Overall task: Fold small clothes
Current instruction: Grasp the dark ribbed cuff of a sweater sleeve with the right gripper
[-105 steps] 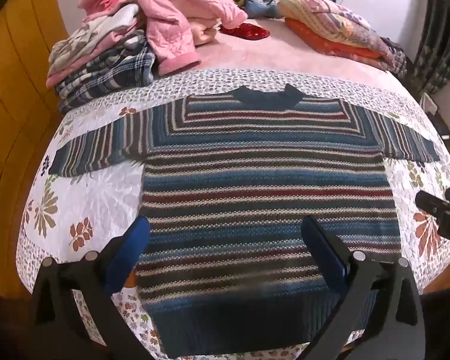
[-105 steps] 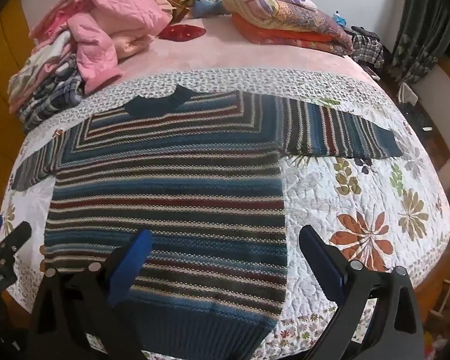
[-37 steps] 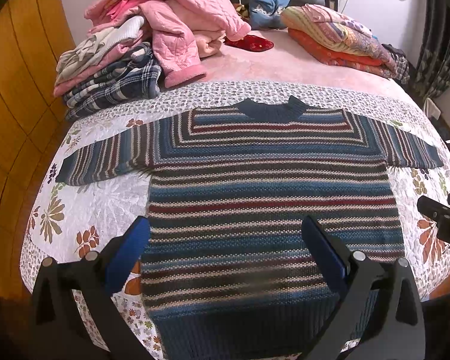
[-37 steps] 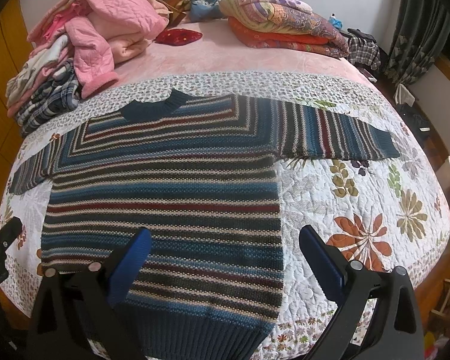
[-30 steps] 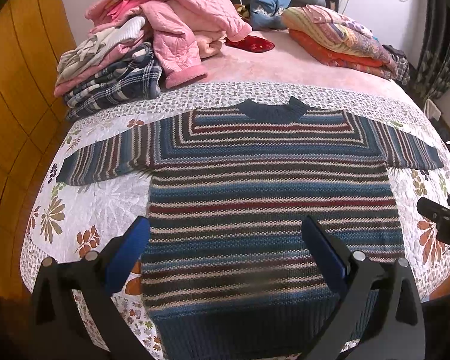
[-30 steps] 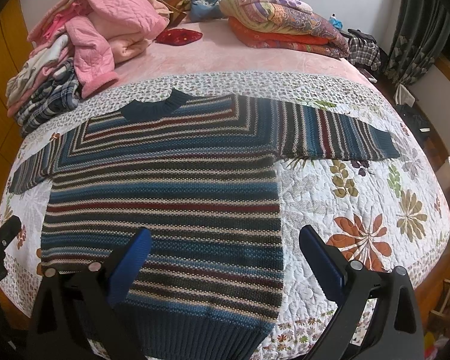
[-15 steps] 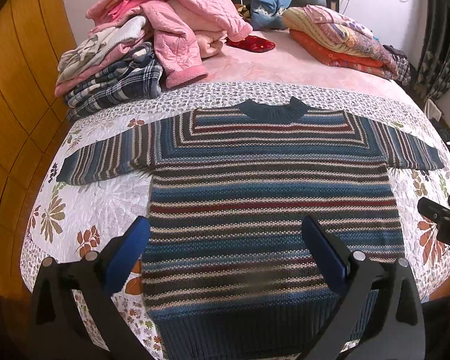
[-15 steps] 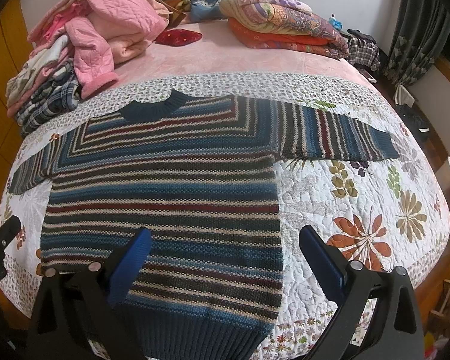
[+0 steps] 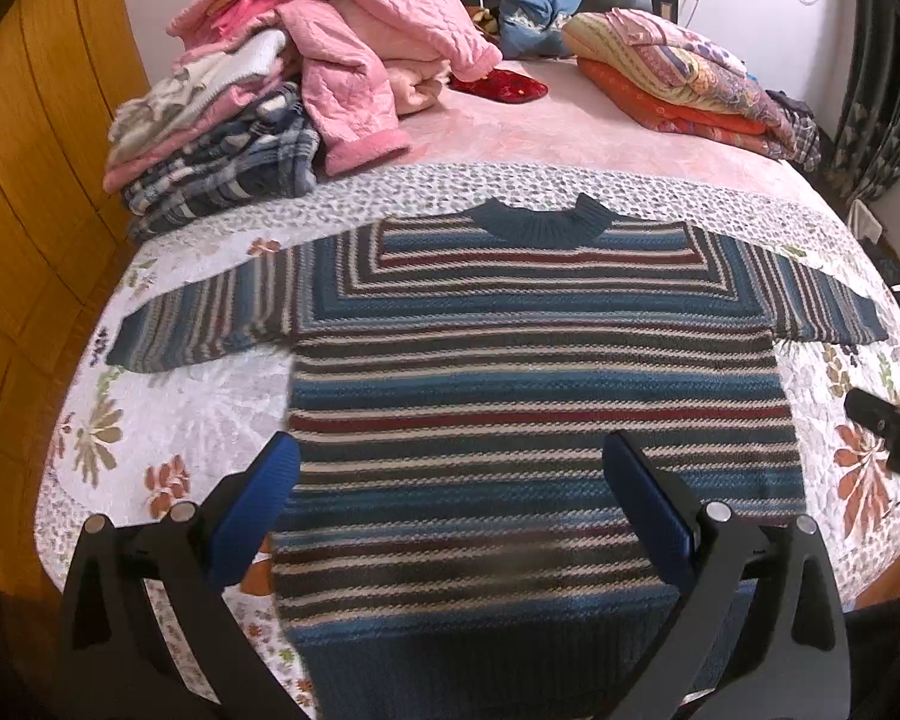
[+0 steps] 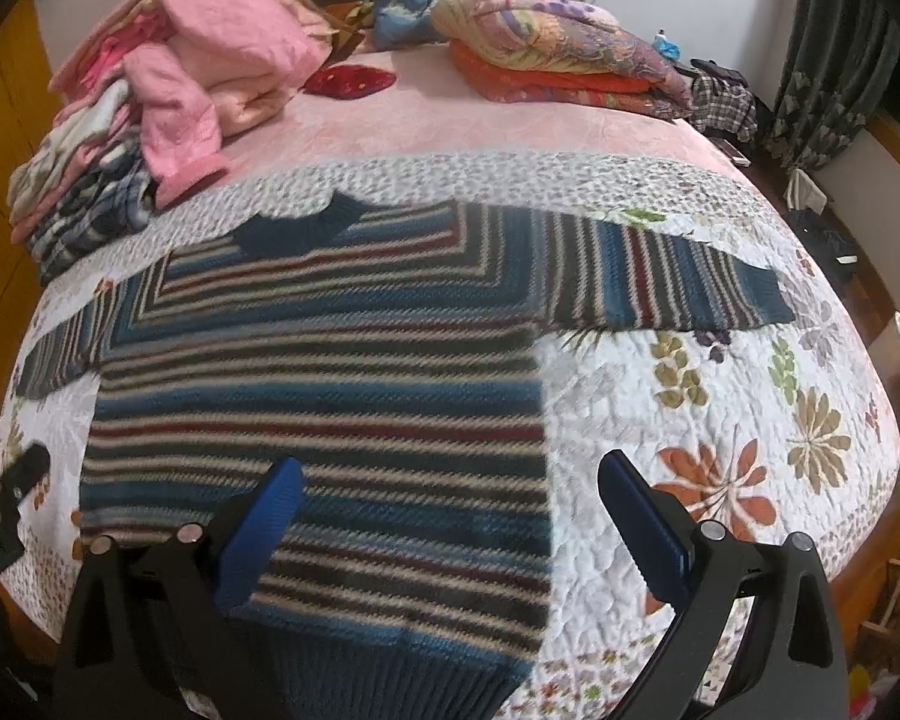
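Note:
A striped knit sweater (image 9: 534,384) in blue, maroon and cream lies flat on the floral quilt (image 9: 168,420), both sleeves spread out, dark collar toward the headboard. It shows in the right wrist view too, as the sweater (image 10: 342,372). My left gripper (image 9: 450,456) hovers open over the lower body of the sweater, holding nothing. My right gripper (image 10: 450,480) is open above the sweater's lower right edge, one finger over the knit, the other over the quilt. The right gripper's tip (image 9: 888,420) shows at the left wrist view's right edge.
A heap of pink and plaid clothes (image 9: 270,102) sits at the back left of the bed. Folded patterned blankets (image 9: 690,84) lie back right, a red item (image 9: 498,84) between them. A wooden wardrobe (image 9: 30,180) stands left, dark curtains (image 10: 834,72) right.
The right gripper has moved forward and slightly left over the sweater, its view now blurred. The left gripper has barely shifted. Both stay open; the sweater lies unchanged.

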### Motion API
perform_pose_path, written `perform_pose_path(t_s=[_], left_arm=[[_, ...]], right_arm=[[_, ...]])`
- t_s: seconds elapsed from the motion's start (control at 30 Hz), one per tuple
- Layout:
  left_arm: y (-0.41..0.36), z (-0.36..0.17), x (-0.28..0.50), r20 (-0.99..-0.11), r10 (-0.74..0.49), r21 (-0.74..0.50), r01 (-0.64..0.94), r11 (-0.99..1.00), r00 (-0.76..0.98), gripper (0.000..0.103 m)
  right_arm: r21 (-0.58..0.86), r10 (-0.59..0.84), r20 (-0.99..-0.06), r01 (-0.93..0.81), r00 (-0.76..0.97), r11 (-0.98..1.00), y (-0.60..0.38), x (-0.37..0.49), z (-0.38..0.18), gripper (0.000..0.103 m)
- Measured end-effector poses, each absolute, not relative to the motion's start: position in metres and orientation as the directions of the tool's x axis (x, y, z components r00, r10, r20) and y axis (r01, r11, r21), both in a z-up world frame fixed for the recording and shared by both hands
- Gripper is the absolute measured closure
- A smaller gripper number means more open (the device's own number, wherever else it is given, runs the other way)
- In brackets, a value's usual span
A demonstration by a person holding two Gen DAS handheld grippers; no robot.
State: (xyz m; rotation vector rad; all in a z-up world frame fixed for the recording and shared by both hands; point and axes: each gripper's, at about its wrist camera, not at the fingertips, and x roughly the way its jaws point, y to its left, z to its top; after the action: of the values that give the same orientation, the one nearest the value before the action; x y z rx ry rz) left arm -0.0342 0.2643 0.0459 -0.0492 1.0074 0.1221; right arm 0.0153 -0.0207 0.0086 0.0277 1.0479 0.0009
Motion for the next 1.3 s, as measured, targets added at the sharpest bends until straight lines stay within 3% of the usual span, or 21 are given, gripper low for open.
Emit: perform_pose_path(t_s=[0.27, 0.5, 0.7, 0.83, 0.97, 1.1, 1.13, 1.17, 1.3], left_arm=[[0.257, 0.037, 0.015, -0.842, 0.1, -0.006, -0.195, 0.981, 0.53, 0.003], [0.237, 0.022, 0.075, -0.842, 0.067, -0.055, -0.208, 0.977, 0.535, 0.003], [0.228, -0.016, 0.127, -0.86, 0.097, -0.014, -0.213, 0.977, 0.502, 0.003], [0.233, -0.042, 0.152, -0.875, 0.1, -0.009, -0.222, 0.975, 0.474, 0.003], [0.235, -0.06, 0.166, -0.88, 0.109, 0.004, -0.222, 0.975, 0.462, 0.003], [0.237, -0.074, 0.177, -0.887, 0.111, 0.005, -0.231, 0.973, 0.449, 0.003], [0.237, -0.076, 0.178, -0.887, 0.11, 0.003, -0.233, 0.972, 0.448, 0.003], [0.238, -0.077, 0.18, -0.887, 0.11, 0.002, -0.235, 0.972, 0.449, 0.003], [0.238, -0.076, 0.18, -0.882, 0.115, 0.007, -0.229, 0.973, 0.458, 0.003]], right_arm=[[0.084, -0.036, -0.876, 0.226, 0.481, 0.97, -0.131, 0.084, 0.007, 0.004], [0.051, -0.117, -0.922, 0.415, 0.369, 0.908, -0.263, 0.147, -0.044, 0.004], [0.155, 0.003, -0.963, 0.551, 0.268, 0.82, -0.363, 0.173, -0.107, 0.006], [0.244, 0.084, -0.954, 0.581, 0.288, 0.777, -0.397, 0.186, -0.135, 0.01], [0.289, 0.141, -0.95, 0.607, 0.28, 0.74, -0.417, 0.2, -0.16, 0.022], [0.312, 0.135, -0.939, 0.625, 0.315, 0.716, -0.424, 0.208, -0.164, 0.026], [0.308, 0.123, -0.938, 0.621, 0.323, 0.721, -0.424, 0.211, -0.164, 0.034], [0.309, 0.115, -0.935, 0.611, 0.336, 0.728, -0.422, 0.214, -0.162, 0.049], [0.287, 0.075, -0.934, 0.607, 0.349, 0.741, -0.421, 0.218, -0.163, 0.07]])
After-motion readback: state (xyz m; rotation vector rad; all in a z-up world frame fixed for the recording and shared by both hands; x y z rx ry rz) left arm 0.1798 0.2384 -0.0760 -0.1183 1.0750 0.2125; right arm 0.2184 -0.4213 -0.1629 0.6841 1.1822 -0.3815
